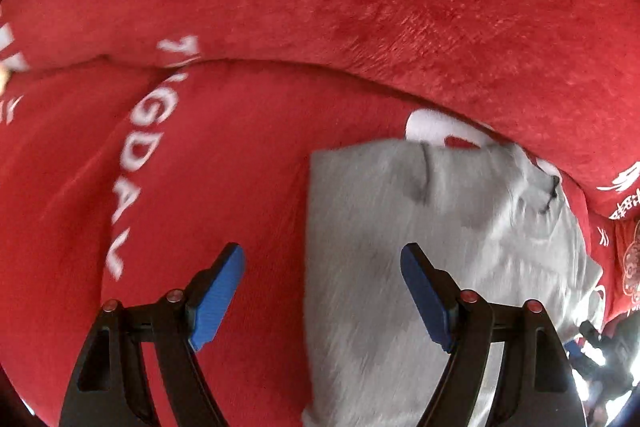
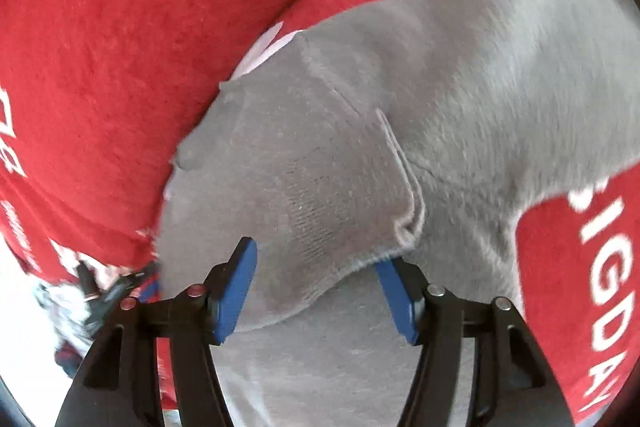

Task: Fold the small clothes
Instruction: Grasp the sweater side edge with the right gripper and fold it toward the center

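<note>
A small grey knit garment (image 1: 440, 247) lies on a red plush blanket (image 1: 240, 167). My left gripper (image 1: 322, 287) hangs over the garment's left edge and is open. Its right blue pad (image 1: 424, 295) is above the grey cloth, and its left pad is above the red. In the right wrist view the same grey garment (image 2: 400, 107) fills the middle, with a ribbed hem and a seam showing. My right gripper (image 2: 316, 283) is open. A loose fold of the grey cloth lies between its pads and drapes over the tip of the right pad (image 2: 396, 299), which the fold partly hides.
The red blanket (image 2: 100, 67) carries large white lettering (image 1: 132, 167) and rises in a thick fold (image 1: 400, 27) behind the garment. Blurred dark gear (image 1: 596, 347) shows at the blanket's edge, with a bright floor (image 2: 32, 327) beyond it.
</note>
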{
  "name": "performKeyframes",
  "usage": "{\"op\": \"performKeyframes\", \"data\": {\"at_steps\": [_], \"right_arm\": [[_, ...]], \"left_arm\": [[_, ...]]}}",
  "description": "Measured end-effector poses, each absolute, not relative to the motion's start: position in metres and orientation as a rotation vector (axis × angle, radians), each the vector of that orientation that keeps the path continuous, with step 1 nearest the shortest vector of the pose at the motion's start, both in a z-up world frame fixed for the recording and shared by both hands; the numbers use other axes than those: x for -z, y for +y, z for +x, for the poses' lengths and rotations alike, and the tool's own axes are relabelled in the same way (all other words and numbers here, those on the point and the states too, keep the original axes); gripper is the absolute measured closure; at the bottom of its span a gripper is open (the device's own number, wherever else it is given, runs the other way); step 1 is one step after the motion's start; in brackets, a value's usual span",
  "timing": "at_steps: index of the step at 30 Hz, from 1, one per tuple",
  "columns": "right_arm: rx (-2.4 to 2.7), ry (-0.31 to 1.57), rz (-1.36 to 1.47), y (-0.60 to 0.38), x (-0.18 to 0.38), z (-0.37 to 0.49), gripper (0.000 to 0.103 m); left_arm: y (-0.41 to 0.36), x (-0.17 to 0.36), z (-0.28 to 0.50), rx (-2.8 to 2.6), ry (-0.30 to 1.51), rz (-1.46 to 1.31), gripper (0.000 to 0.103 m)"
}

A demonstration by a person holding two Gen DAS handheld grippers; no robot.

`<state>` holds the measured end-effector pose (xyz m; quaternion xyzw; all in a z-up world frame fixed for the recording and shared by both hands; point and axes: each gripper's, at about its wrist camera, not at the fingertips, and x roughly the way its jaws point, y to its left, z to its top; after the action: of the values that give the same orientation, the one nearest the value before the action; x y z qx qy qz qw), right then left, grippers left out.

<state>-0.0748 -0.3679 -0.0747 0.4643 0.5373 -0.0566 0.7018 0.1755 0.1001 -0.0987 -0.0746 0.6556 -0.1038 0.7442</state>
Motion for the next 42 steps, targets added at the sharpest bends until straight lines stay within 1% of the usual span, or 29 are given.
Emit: {"op": "performKeyframes", "data": {"at_steps": [3, 4, 5, 6, 7, 8, 9, 10, 13, 17, 18, 19, 22, 25, 26, 27, 28, 29, 30, 31, 32, 33, 34, 35, 36, 37, 40, 42], "right_arm": [[0.123, 1.171, 1.127, -0.373, 0.082, -0.077, 0.037], [0.122, 1.168, 1.138, -0.373, 0.084, -0.076, 0.037], [0.125, 1.167, 1.148, -0.373, 0.086, -0.075, 0.038], [0.132, 1.168, 1.149, -0.373, 0.086, -0.074, 0.039], [0.141, 1.172, 1.143, -0.374, 0.085, -0.074, 0.044], [0.155, 1.183, 1.128, -0.373, 0.085, -0.073, 0.059], [0.175, 1.202, 1.104, -0.374, 0.083, -0.069, 0.069], [0.194, 1.224, 1.068, -0.372, 0.083, -0.066, 0.095], [0.192, 1.242, 1.015, -0.368, 0.078, -0.055, 0.095], [0.085, 1.140, 0.956, -0.371, 0.046, -0.032, 0.095], [0.065, 1.125, 0.925, -0.372, 0.041, -0.025, 0.095], [0.059, 1.119, 0.895, -0.373, 0.039, -0.019, 0.095], [0.059, 1.133, 0.865, -0.381, 0.050, -0.017, 0.095], [0.087, 1.234, 0.892, -0.387, 0.085, -0.021, 0.092], [0.115, 1.268, 0.912, -0.389, 0.098, -0.028, 0.094], [0.114, 1.236, 0.949, -0.392, 0.098, -0.034, 0.093], [0.133, 1.230, 0.967, -0.395, 0.095, -0.040, 0.085], [0.155, 1.235, 0.978, -0.395, 0.091, -0.046, 0.072], [0.156, 1.234, 0.987, -0.394, 0.086, -0.052, 0.064], [0.147, 1.232, 0.992, -0.388, 0.080, -0.056, 0.059], [0.103, 1.228, 1.001, -0.376, 0.073, -0.059, 0.059], [0.050, 1.230, 1.015, -0.362, 0.069, -0.056, 0.059], [0.004, 1.237, 1.028, -0.348, 0.066, -0.055, 0.059], [-0.065, 1.251, 1.048, -0.324, 0.065, -0.053, 0.059], [-0.123, 1.264, 1.068, -0.302, 0.067, -0.049, 0.059], [-0.206, 1.287, 1.093, -0.269, 0.072, -0.043, 0.059], [-0.329, 1.337, 1.144, -0.194, 0.089, -0.028, 0.059], [-0.356, 1.366, 1.158, -0.147, 0.111, -0.007, 0.059]], "left_arm": [[0.085, 0.107, 0.188, 0.225, 1.475, -0.106, 0.023], [0.079, 0.108, 0.189, 0.224, 1.480, -0.074, 0.032], [0.075, 0.108, 0.189, 0.235, 1.484, -0.061, 0.037], [0.069, 0.106, 0.188, 0.259, 1.481, -0.051, 0.048], [0.066, 0.105, 0.188, 0.279, 1.481, -0.051, 0.065], [0.063, 0.103, 0.188, 0.291, 1.480, -0.042, 0.073], [0.059, 0.100, 0.187, 0.307, 1.472, -0.022, 0.088], [0.058, 0.098, 0.187, 0.303, 1.465, -0.016, 0.088], [0.066, 0.084, 0.185, 0.269, 1.404, -0.065, 0.090], [0.085, 0.077, 0.182, 0.258, 1.359, -0.146, 0.091], [0.088, 0.079, 0.183, 0.242, 1.356, -0.132, 0.094], [0.090, 0.082, 0.184, 0.236, 1.356, -0.130, 0.094], [0.097, 0.093, 0.187, 0.216, 1.361, -0.171, 0.094], [0.098, 0.093, 0.182, 0.184, 1.346, -0.144, 0.093], [0.098, 0.091, 0.177, 0.171, 1.338, -0.125, 0.093], [0.098, 0.088, 0.174, 0.167, 1.342, -0.106, 0.093], [0.099, 0.085, 0.172, 0.165, 1.349, -0.093, 0.093], [0.101, 0.083, 0.171, 0.164, 1.359, -0.076, 0.093], [0.104, 0.081, 0.168, 0.153, 1.379, -0.049, 0.093], [0.108, 0.079, 0.165, 0.145, 1.386, -0.036, 0.093], [0.111, 0.075, 0.162, 0.139, 1.385, -0.025, 0.093], [0.115, 0.071, 0.157, 0.130, 1.378, -0.016, 0.086], [0.121, 0.067, 0.151, 0.119, 1.370, -0.017, 0.049], [0.127, 0.063, 0.147, 0.104, 1.364, -0.021, 0.028], [0.133, 0.058, 0.141, 0.081, 1.344, -0.018, 0.010], [0.139, 0.053, 0.133, 0.065, 1.316, -0.003, 0.011], [0.160, 0.047, 0.116, 0.061, 1.333, -0.005, 0.011], [0.172, 0.046, 0.105, 0.045, 1.335, 0.005, 0.011]]}}
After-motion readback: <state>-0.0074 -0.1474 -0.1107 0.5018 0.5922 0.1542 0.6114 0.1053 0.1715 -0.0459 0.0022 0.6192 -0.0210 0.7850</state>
